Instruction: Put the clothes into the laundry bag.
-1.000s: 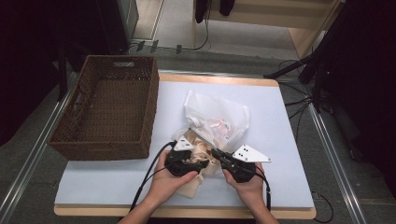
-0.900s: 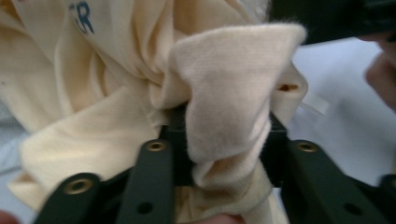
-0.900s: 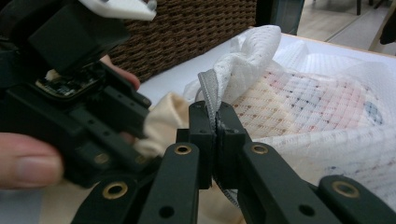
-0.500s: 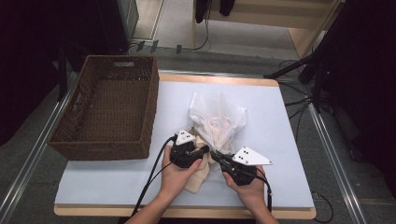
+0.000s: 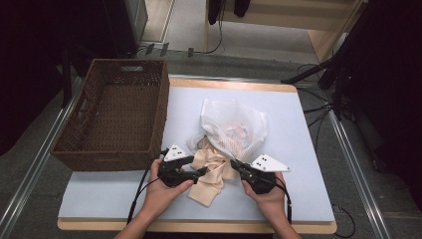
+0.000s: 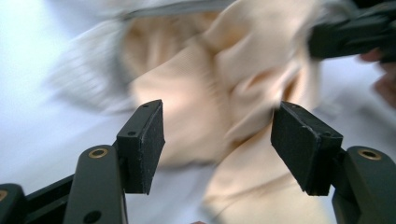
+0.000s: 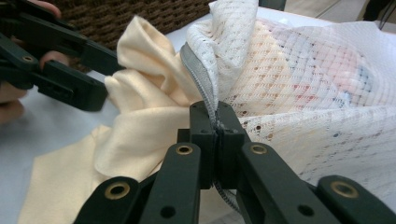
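No label or writing can be read on anything here.

From the high view, my white mesh bag (image 5: 233, 130) lies near the middle of the tabletop (image 5: 298, 194), and the cream cloth (image 5: 211, 174) spills out of its mouth toward the near edge. My left gripper (image 5: 203, 171) sits at the cloth's left side and my right gripper (image 5: 233, 163) at the bag's near rim. A brown wicker basket (image 5: 117, 117) stands on the left edge of the tabletop, just beside my left hand (image 5: 164, 191). Dark cables (image 5: 318, 99) trail over the floor past the far right corner.

In the left gripper view, blurred, my jaws stand spread and have just been opening; the cream cloth (image 6: 219, 93) lies ahead between them, and neither pad touches it. The right gripper's dark arm (image 6: 355, 37) crosses the top right corner.

In the right gripper view, my jaws are pressed together, pinching the grey zipper edge (image 7: 201, 79) of the mesh bag (image 7: 317, 93). The cream cloth (image 7: 140, 116) bulges out to its left, with the left gripper (image 7: 95, 100) beside it and the basket (image 7: 140, 14) behind.
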`<state>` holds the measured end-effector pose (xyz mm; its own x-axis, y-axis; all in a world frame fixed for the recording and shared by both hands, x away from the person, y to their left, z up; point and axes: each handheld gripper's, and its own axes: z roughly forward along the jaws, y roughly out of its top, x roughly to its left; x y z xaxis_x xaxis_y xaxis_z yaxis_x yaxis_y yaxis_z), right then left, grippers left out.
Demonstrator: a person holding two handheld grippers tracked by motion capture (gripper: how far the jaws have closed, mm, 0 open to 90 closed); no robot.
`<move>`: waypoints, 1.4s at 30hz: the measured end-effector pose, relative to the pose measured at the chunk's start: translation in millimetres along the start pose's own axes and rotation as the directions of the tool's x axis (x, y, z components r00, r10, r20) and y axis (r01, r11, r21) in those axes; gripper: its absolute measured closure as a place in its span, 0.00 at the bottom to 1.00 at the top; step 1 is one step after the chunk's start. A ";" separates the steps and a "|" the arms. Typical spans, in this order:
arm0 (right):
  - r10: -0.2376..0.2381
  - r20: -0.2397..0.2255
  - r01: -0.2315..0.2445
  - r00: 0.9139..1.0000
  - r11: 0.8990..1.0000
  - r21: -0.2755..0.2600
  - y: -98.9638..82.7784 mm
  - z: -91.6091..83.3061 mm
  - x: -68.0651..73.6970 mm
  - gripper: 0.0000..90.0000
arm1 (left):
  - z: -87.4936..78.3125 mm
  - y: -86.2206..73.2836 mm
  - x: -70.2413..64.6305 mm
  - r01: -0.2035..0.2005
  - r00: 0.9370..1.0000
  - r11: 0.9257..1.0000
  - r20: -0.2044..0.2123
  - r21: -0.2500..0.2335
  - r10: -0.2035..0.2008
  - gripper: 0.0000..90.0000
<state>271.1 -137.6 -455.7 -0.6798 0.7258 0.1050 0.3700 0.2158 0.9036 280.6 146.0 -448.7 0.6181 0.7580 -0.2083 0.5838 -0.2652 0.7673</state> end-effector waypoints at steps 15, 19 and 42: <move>0.002 -0.005 -0.002 1.000 1.000 -0.003 -1.1 -0.7 -0.8 0.98 | 31.4 3.5 -23.5 0.008 0.999 0.997 0.049 0.078 -0.012 0.97; -0.006 0.003 0.006 1.000 0.999 -0.036 2.7 -5.8 0.9 0.98 | 39.6 8.0 -58.3 -0.108 0.980 0.991 0.173 0.079 0.093 0.98; 0.010 0.019 -0.010 1.000 1.000 -0.004 -3.1 -0.9 -5.9 0.98 | 25.3 -6.0 0.3 0.071 0.983 0.997 -0.174 0.025 -0.065 0.53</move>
<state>273.4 -143.2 -458.7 -0.6638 0.7402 0.1067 0.3744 0.2055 0.9042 290.7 132.8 -468.6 0.4777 0.8657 -0.1495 0.6389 -0.2255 0.7355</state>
